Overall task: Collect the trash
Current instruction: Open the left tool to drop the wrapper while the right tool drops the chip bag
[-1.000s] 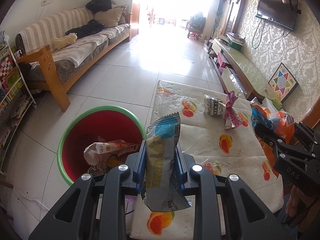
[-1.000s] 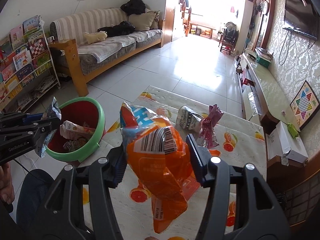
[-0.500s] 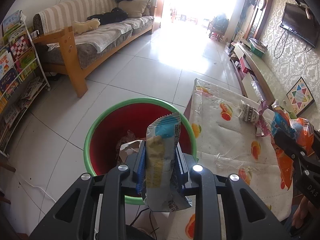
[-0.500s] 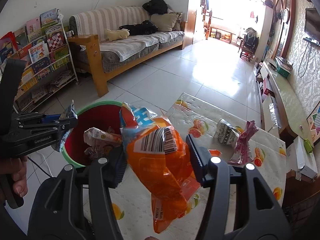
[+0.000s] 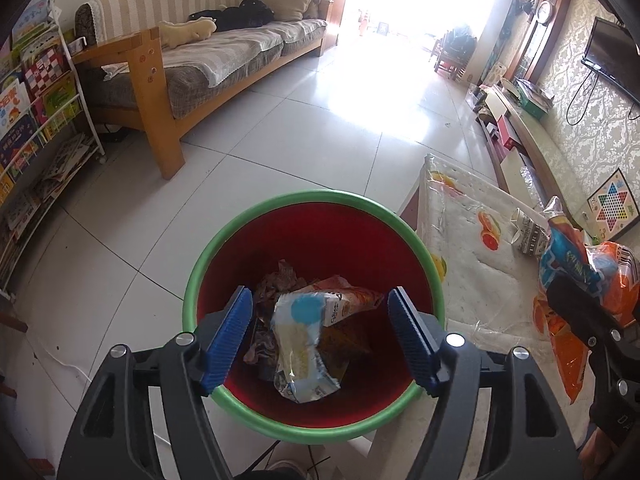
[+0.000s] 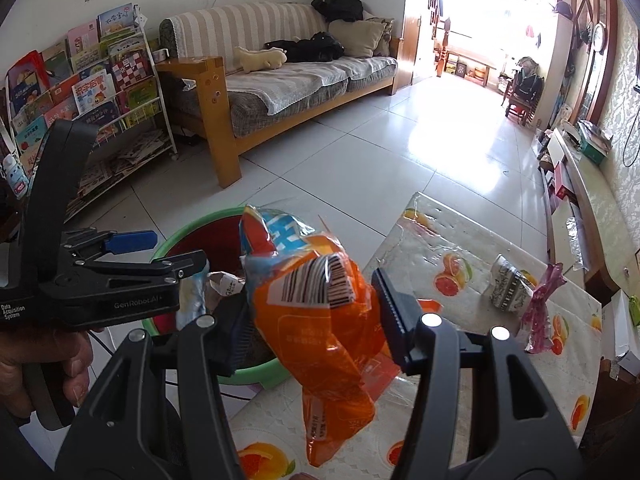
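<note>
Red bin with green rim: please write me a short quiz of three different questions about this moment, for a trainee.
1. True or false: the left gripper stands open above the red bin.
2. Which item does the right gripper hold? A) orange snack bag B) pink wrapper C) crumpled grey wrapper
3. Fill in: the pale wrapper with the blue circle is seen between the left fingers over the ___.

Key: 1 true; 2 A; 3 bin.
</note>
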`<move>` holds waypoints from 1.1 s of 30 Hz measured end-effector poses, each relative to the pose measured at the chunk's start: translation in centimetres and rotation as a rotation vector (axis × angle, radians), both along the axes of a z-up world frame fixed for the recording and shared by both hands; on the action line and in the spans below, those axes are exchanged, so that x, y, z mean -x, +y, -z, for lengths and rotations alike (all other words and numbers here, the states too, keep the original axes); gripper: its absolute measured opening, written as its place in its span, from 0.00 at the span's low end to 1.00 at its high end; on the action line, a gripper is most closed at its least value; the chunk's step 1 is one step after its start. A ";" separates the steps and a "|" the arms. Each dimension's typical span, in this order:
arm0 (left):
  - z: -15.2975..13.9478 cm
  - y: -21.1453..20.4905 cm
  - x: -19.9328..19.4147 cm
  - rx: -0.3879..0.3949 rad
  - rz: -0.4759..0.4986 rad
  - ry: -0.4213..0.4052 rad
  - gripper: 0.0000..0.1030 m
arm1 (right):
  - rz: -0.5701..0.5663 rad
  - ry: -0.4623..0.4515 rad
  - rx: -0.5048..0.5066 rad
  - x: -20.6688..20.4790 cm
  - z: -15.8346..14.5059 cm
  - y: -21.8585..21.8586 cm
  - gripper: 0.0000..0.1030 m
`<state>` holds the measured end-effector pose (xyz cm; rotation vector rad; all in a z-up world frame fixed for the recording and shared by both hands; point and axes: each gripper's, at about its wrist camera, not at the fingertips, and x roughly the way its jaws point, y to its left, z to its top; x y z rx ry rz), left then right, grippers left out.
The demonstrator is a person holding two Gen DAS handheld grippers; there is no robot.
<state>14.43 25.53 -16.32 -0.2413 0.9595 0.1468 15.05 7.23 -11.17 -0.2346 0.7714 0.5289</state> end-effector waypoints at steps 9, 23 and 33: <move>0.1 2.5 1.7 -0.010 -0.095 -0.017 0.76 | -0.035 0.025 0.005 -0.6 1.1 2.3 0.52; -0.9 7.9 5.3 -0.016 -0.259 -0.063 0.84 | -0.113 0.058 0.019 -0.9 3.0 7.5 0.55; -1.1 8.5 5.8 -0.002 -0.277 -0.075 0.85 | -0.114 0.041 0.023 -0.8 2.9 8.1 0.83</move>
